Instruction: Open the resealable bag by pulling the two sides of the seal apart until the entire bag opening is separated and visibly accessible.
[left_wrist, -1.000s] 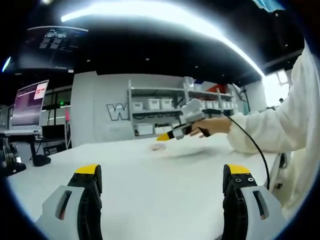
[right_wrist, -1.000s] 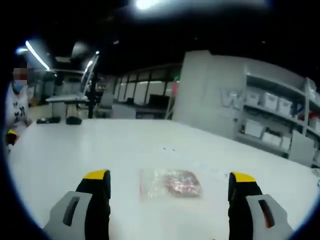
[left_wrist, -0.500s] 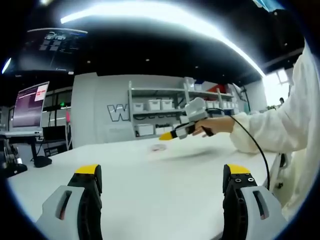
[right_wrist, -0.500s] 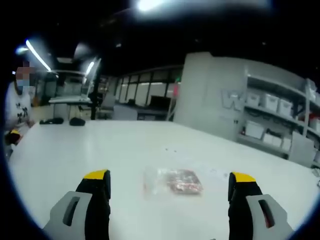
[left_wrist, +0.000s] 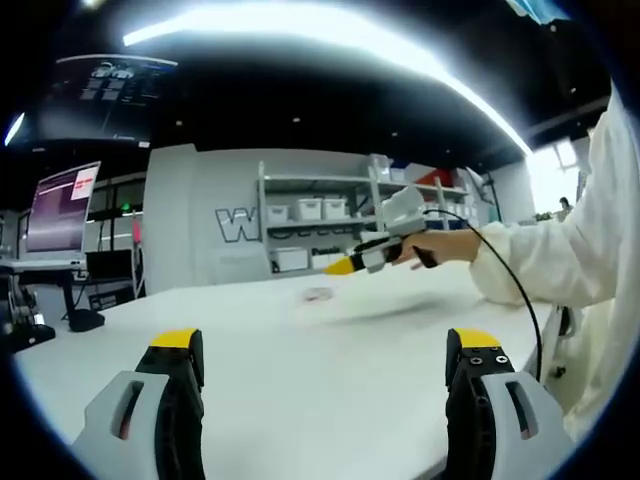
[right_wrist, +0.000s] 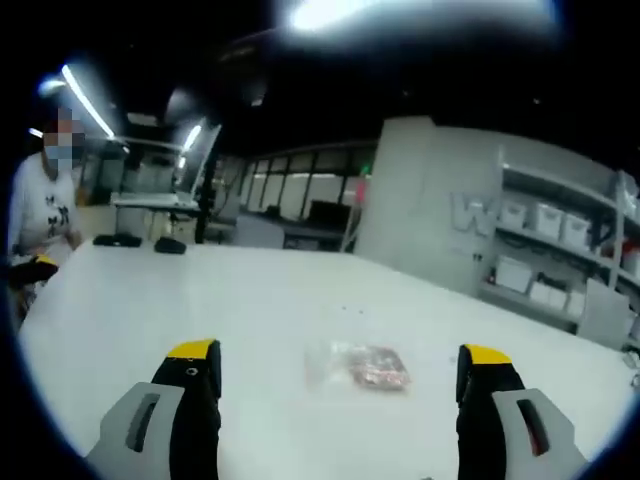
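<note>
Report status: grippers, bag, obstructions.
Left gripper open, nothing held. Right gripper open, off the table. Bag flat, untouched. Nothing in the way.

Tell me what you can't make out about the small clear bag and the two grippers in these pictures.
- Small clear plastic bag with reddish contents, right gripper view: too small and blurred to show its seal or what is inside.
- Same bag, left gripper view: a faint distant smudge.
- Right gripper, left gripper view: jaws seen side-on, opening unreadable there.
- White table: near edge cut off.

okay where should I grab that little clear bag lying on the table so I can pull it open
Likely the bag is best taken at an edge strip, coming in low along the white table, since it lies flat with its contents bunched in the middle. Which edge carries the seal is too blurred to tell.
</note>
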